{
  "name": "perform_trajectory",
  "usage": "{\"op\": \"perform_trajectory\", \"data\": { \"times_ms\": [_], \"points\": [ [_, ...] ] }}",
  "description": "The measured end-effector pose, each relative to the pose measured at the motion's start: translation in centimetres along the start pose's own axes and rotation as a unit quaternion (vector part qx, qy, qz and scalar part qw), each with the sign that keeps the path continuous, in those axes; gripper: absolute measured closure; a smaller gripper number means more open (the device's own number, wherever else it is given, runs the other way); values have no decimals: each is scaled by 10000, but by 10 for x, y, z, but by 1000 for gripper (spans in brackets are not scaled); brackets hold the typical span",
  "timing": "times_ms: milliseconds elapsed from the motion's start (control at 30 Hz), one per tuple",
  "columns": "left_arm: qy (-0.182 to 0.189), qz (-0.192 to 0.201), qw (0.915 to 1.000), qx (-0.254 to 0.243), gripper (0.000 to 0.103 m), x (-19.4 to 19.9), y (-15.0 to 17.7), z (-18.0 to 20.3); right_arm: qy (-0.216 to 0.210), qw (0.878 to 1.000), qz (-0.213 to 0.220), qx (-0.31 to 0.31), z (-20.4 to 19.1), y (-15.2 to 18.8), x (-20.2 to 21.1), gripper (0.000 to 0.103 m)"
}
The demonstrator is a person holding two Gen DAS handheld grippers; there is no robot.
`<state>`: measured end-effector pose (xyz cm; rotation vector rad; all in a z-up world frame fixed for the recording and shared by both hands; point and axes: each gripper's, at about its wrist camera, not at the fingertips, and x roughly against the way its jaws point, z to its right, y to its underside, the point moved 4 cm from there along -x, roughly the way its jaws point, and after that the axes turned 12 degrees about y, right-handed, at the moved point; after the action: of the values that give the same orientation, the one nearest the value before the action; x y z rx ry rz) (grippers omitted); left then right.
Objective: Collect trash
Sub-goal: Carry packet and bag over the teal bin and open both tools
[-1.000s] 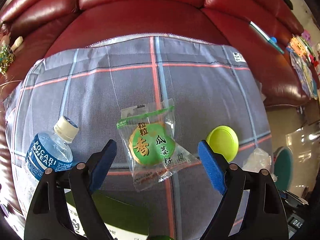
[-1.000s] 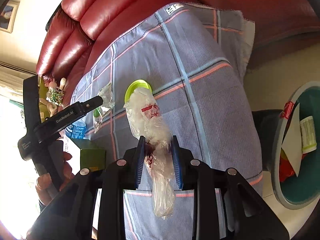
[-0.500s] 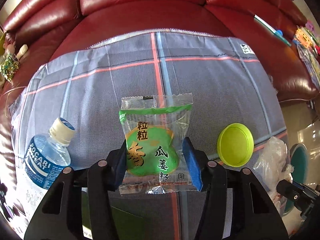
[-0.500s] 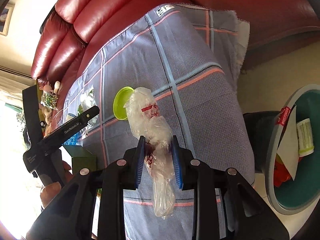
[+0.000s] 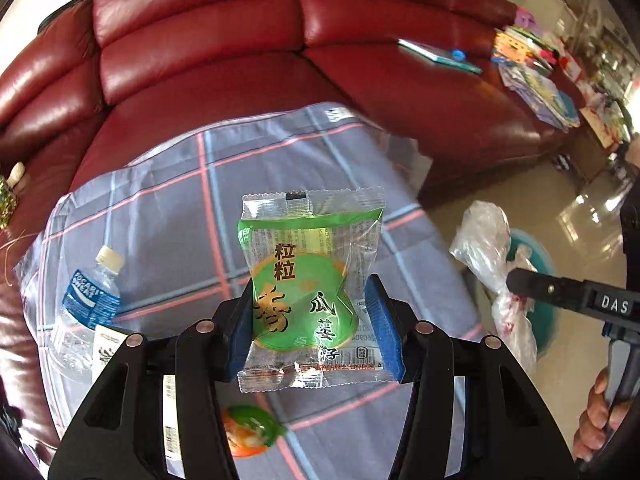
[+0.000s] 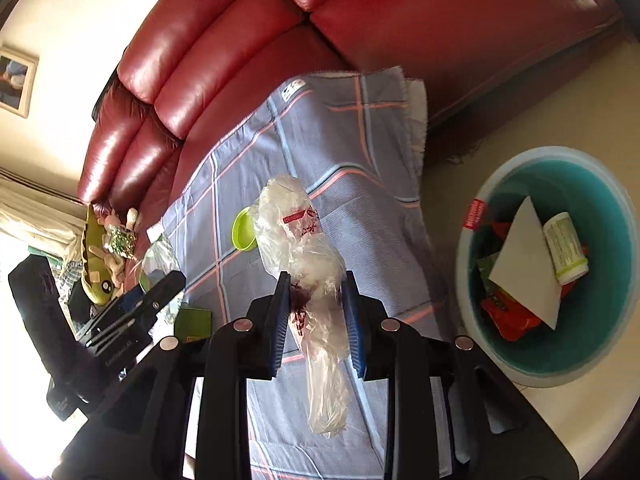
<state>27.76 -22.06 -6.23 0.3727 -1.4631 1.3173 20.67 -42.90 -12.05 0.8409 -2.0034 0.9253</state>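
My left gripper [image 5: 310, 326] is shut on a green snack packet [image 5: 310, 280] with Chinese characters and holds it above the checked cloth [image 5: 168, 216]. My right gripper [image 6: 318, 320] is shut on a crumpled clear plastic bag [image 6: 304, 248] and holds it over the cloth's right part [image 6: 352, 152]. The bag also shows in the left wrist view [image 5: 486, 240], with the right gripper [image 5: 520, 280] at the far right. A teal trash bin [image 6: 600, 184] with wrappers, a paper and a small bottle stands on the floor to the right.
A Pocari Sweat bottle [image 5: 90, 304], a green lid [image 6: 244, 230], a green box [image 6: 194, 322] and an orange-green wrapper [image 5: 248, 430] lie on the cloth. The red leather sofa [image 5: 240, 40] surrounds it. Books and papers [image 5: 532, 76] lie on the sofa's right end.
My left gripper closed on the snack packet and lifted it off the cloth, swinging right. My right gripper carried the plastic bag right, nearer the bin.
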Motion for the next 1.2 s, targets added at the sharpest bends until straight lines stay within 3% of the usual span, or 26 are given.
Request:
{"op": "perform_trajectory", "data": {
  "times_ms": [300, 533, 833, 900, 1033, 1200],
  "points": [
    [868, -275, 9915, -927, 50, -27, 24, 141, 290, 9948, 595, -775, 114, 4, 81, 78],
    [1213, -798, 9798, -1375, 49, -77, 41, 212, 429, 9881, 824, -1228, 179, 8, 113, 78],
    [1346, -1221, 9712, -1542, 47, -132, 45, 245, 455, 9862, 696, -1432, 210, 8, 103, 78],
    [1401, -1289, 9689, -1579, 33, -140, 46, 251, 466, 9863, 665, -1439, 213, 6, 100, 78],
    [1128, -1291, 9706, -1692, 24, -144, 46, 255, 470, 9866, 594, -1442, 214, 4, 92, 78],
    [1108, -1205, 9737, -1582, 11, -137, 46, 244, 486, 9880, 477, -1385, 211, 3, 81, 78]
  ]
}}
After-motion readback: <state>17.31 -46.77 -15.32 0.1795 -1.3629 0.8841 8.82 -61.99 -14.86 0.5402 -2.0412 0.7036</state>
